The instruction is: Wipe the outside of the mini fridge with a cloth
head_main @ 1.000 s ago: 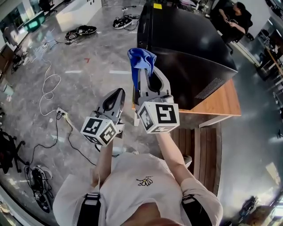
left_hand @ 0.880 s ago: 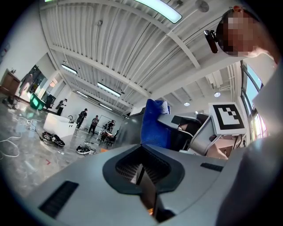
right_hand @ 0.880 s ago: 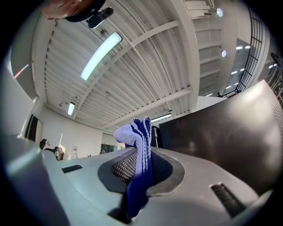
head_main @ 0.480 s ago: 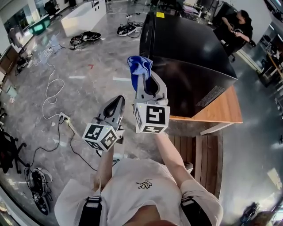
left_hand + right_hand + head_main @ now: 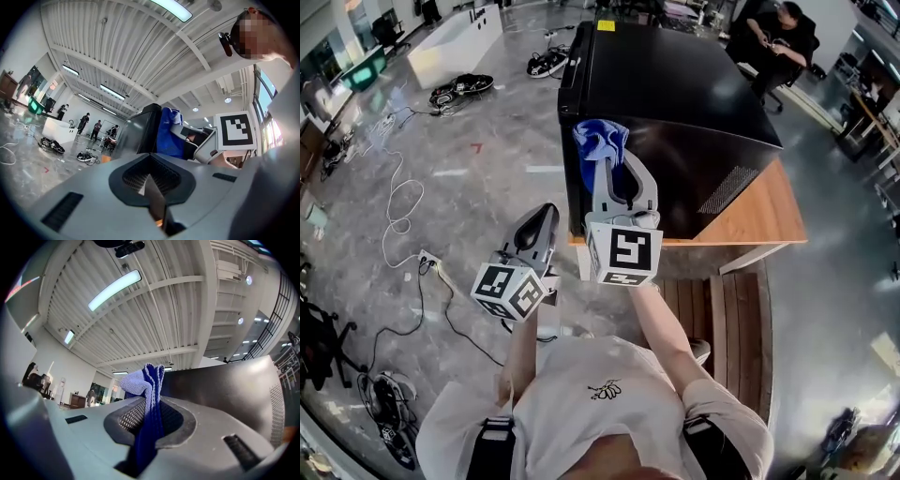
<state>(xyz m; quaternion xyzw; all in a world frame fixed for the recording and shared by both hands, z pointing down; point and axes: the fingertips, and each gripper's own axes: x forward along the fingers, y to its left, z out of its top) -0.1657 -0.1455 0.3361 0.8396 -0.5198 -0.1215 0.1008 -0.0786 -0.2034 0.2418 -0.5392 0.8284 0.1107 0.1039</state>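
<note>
Right gripper (image 5: 607, 161): raised in front of the person, jaws clamped on the blue cloth (image 5: 600, 141). In the right gripper view (image 5: 149, 420) the fabric runs down between both jaws.
Cloth: a bunched fold (image 5: 143, 380) stands above the jaw tips. In the head view it lies over the fridge's near upper edge. Contact with the surface cannot be told.
Mini fridge (image 5: 675, 84): black, upright on a wooden platform (image 5: 764, 211). A vent grille (image 5: 727, 187) shows on the side nearest the person. In the right gripper view its dark side (image 5: 225, 385) sits just behind the cloth.
Left gripper (image 5: 546, 214): lower, to the left of the right one, apart from the fridge. Jaws pressed together (image 5: 152, 199), nothing between them.
Floor (image 5: 487, 159): grey, glossy, with loose cables (image 5: 398, 192) at left.
Background: a seated person (image 5: 778, 37) beyond the fridge.
</note>
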